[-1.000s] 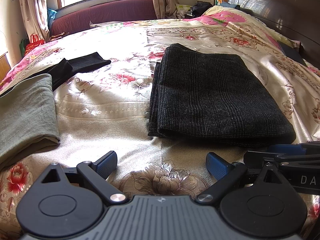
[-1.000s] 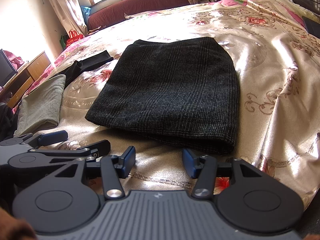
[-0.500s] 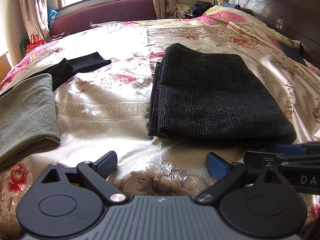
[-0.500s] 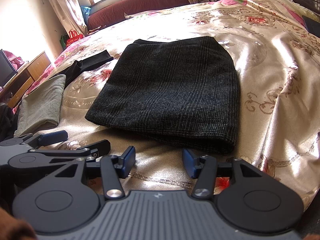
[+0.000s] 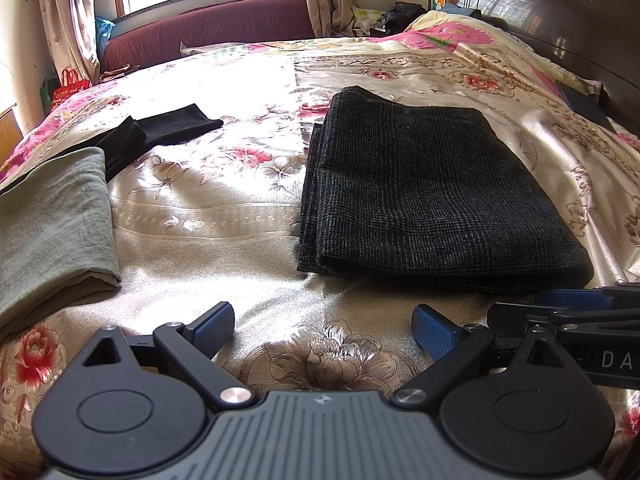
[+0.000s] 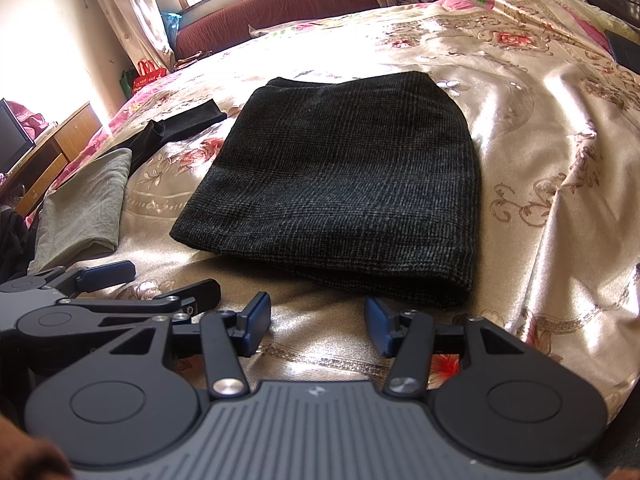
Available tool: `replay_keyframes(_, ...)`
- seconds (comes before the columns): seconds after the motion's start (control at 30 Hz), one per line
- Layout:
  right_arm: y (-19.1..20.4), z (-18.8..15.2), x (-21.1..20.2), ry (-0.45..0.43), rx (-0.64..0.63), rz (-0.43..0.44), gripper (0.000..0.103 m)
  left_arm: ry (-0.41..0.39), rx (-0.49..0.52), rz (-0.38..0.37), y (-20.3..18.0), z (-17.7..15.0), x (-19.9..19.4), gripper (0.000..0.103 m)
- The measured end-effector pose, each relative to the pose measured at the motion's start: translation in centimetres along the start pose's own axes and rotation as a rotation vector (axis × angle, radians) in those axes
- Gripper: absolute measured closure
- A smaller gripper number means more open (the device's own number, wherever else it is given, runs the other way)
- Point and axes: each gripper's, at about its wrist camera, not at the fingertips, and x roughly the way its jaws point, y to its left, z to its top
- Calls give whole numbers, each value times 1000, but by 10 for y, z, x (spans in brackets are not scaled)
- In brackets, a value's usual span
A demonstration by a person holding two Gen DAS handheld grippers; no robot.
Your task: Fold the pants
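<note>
Two tools hover with jaws apart over a bed where dark checked pants lie folded.

The left tool (image 5: 323,325) and the right tool (image 6: 317,322) sit at the bottom of their frames, blue pads spread with only the floral satin bedspread (image 5: 208,216) between them, gripping nothing. The folded pants (image 5: 424,192) rest flat, right of centre in the left wrist view and at centre in the right wrist view, apart from both tools. At the left edge lies a folded grey-green garment (image 5: 48,232), with a black garment (image 5: 160,132) behind it; a maroon couch (image 5: 208,32) stands under the window at the top.
</note>
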Motion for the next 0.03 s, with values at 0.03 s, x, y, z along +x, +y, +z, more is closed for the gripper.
replay_keyframes(0.03, 0, 0, 0, 0, 0, 0, 50, 0, 0, 0, 0, 0, 0, 0)
